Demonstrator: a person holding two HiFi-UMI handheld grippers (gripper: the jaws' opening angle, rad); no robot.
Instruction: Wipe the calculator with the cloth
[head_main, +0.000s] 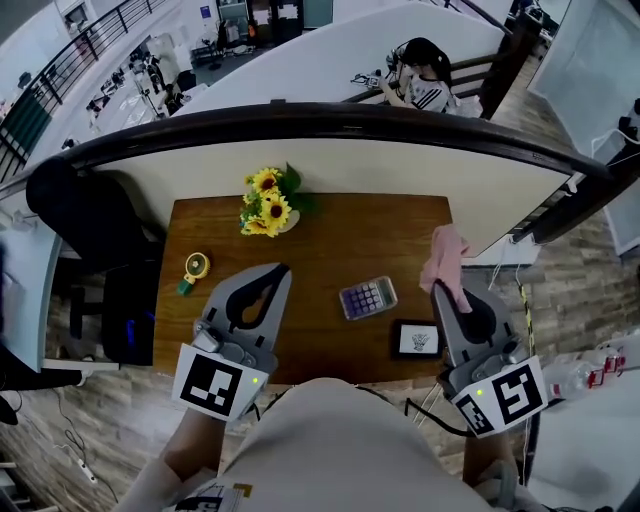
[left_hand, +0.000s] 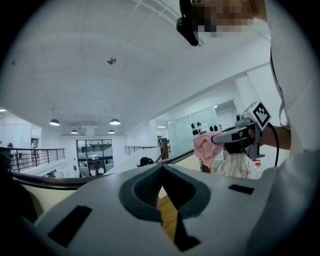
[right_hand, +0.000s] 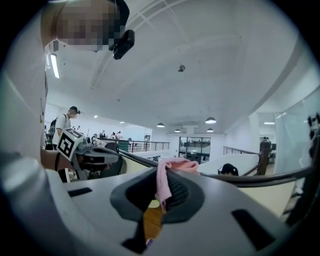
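1. Your right hand-held gripper (head_main: 441, 290) is clenched on the pink cloth (head_main: 447, 252). Your left hand-held gripper (head_main: 281, 270) is closed with nothing between its jaws.
2. The calculator (head_main: 368, 297) lies flat on the wooden table (head_main: 340, 235), between the two grippers and nearer the right one. The cloth is not touching it, so I judge wiping has not begun.
3. Slip risk: in the right gripper view only a thin fold of cloth (right_hand: 161, 184) sits in the jaws. The fabric is soft and limp, and most of it hangs past the tips. Drag on the wipe could pull it free.
4. Slide risk: the calculator looks like a small, flat slab of hard plastic on smooth, polished wood, and nothing pins it. A sideways stroke may shove it into the dark framed card (head_main: 417, 340) just beside it, or towards the near edge.
5. Snag risk: the rows of raised keys could catch the loose fold or get pressed.
6. The yellow flowers (head_main: 268, 203) are well apart and look unlikely to interfere.
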